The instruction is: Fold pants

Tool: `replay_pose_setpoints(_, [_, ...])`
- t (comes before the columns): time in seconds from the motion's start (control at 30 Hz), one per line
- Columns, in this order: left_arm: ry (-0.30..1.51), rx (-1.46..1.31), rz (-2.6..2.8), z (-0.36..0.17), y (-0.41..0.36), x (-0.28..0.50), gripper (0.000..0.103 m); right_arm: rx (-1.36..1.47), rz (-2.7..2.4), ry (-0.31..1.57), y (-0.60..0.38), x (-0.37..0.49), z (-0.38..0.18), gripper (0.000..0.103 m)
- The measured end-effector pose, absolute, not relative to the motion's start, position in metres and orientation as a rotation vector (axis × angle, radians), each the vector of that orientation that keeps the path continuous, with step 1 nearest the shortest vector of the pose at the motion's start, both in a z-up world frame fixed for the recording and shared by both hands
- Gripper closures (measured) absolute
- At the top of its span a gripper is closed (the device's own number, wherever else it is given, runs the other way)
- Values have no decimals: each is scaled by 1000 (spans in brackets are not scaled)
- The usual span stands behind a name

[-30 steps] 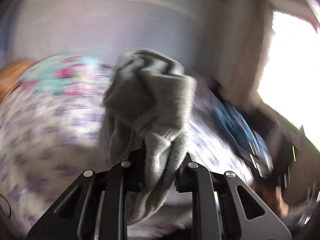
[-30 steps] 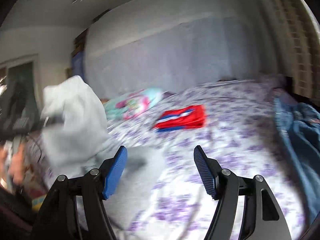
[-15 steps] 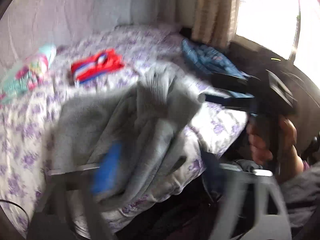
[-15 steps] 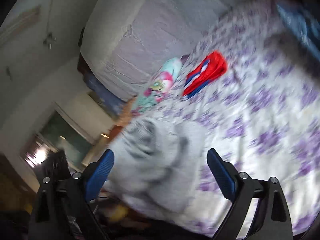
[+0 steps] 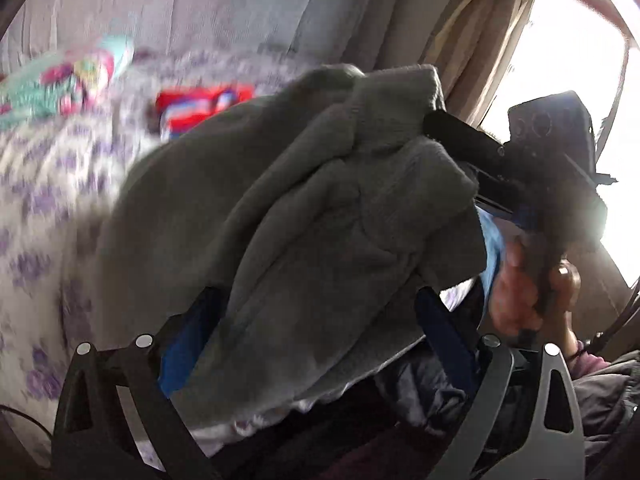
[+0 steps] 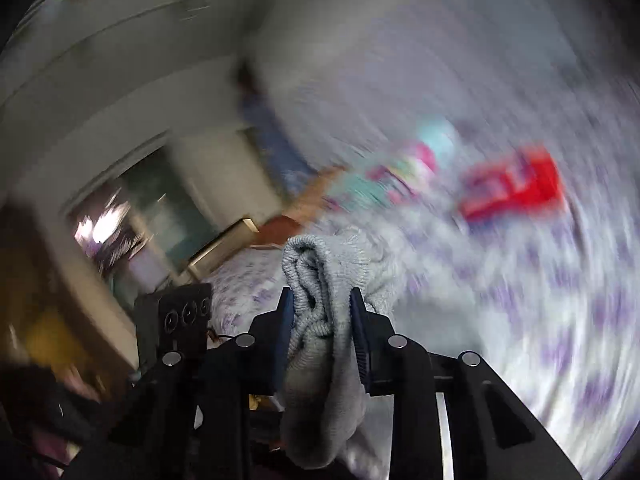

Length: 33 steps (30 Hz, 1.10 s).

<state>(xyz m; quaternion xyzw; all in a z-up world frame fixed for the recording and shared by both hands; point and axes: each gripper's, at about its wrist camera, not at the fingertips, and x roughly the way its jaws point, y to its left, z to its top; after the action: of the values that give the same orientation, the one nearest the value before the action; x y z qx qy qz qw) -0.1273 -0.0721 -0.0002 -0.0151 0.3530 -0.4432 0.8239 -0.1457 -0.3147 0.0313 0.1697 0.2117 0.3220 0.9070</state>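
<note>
Now | right gripper (image 6: 322, 304) clenched on a bunched edge of the grey pants (image 5: 304, 216) | left gripper (image 5: 316, 320) spread wide, fabric draped between | pants bundled above the bed (image 5: 36, 184) | no fold visible; spreading and folding all remain

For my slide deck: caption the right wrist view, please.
Right gripper clamps bunched grey pants above a floral bedsheet.
</note>
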Motion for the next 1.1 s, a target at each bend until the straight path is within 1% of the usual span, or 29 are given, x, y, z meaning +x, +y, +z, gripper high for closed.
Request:
replay_pose_setpoints(0.03, [741,-31,-930,1,-72,-126,8,327,643,450,-317,-140,32,74])
replay_pose_setpoints(0.07, [764,-33,-923,-3,-74,-122,8,360,586,524,-328,-125,18,72])
replay_pose_setpoints(0.13, [915,-34,-934,-35,-90,-101,8,455,435,700,-353,-101,-24,63])
replay_pose_setpoints(0.17, [956,-23,-928,-49,-95,-96,8,495,312,796,-367,-96,-56,58])
replay_pose_setpoints(0.2, [948,-10,-939,-57,-99,-97,8,522,279,802,-373,-99,-67,46])
replay_pose_setpoints(0.27, [903,29,-967,-48,-102,-109,7,490,211,719,-373,-122,-59,46])
replay_pose_setpoints(0.33, [908,-8,-1037,-33,-97,-113,7,388,183,561,-358,-152,-21,46])
replay_pose_setpoints(0.4, [853,-46,-1079,-12,-83,-115,7,321,274,423,-336,-176,18,46])
replay_pose_setpoints(0.43, [830,-48,-1085,-6,-79,-115,6,289,327,402,-323,-180,30,46])
replay_pose_setpoints(0.47, [842,-53,-1092,-8,-77,-114,6,272,380,411,-313,-175,35,46])
replay_pose_setpoints(0.5, [893,-66,-1097,-17,-79,-109,6,265,425,459,-301,-165,31,46])
replay_pose_setpoints(0.53, [979,-77,-1088,-36,-85,-101,6,264,413,554,-292,-147,15,46])
replay_pose_setpoints(0.6, [1051,-64,-1065,-61,-93,-98,6,319,351,762,-291,-117,-35,47])
replay_pose_setpoints(0.63, [1028,-33,-1070,-71,-96,-101,6,330,320,791,-292,-109,-49,46])
replay_pose_setpoints(0.67, [996,-16,-1083,-70,-92,-111,6,310,300,766,-293,-113,-59,47])
replay_pose_setpoints(0.73, [981,0,-1096,-61,-89,-117,6,322,329,718,-295,-127,-50,47])
replay_pose_setpoints(0.77, [982,-37,-1110,-52,-81,-115,6,362,349,678,-302,-136,-41,45])
replay_pose_setpoints(0.8, [975,-69,-1118,-44,-73,-112,6,384,345,654,-310,-141,-35,34])
replay_pose_setpoints(0.83, [956,-99,-1118,-33,-63,-108,6,398,311,618,-322,-151,-29,17])
replay_pose_setpoints(0.87, [918,-127,-1105,-21,-49,-103,5,412,284,591,-334,-160,-23,9])
replay_pose_setpoints(0.9, [895,-150,-1083,-15,-38,-93,5,441,261,565,-346,-168,-21,3])
replay_pose_setpoints(0.93, [885,-186,-1041,-11,-22,-82,5,467,267,571,-357,-164,-25,3])
replay_pose_setpoints(1.0, [909,-250,-961,-23,-5,-58,5,526,294,660,-367,-154,-43,3])
replay_pose_setpoints(1.1, [1020,-360,-883,-62,9,-22,5,681,371,780,-369,-135,-85,3])
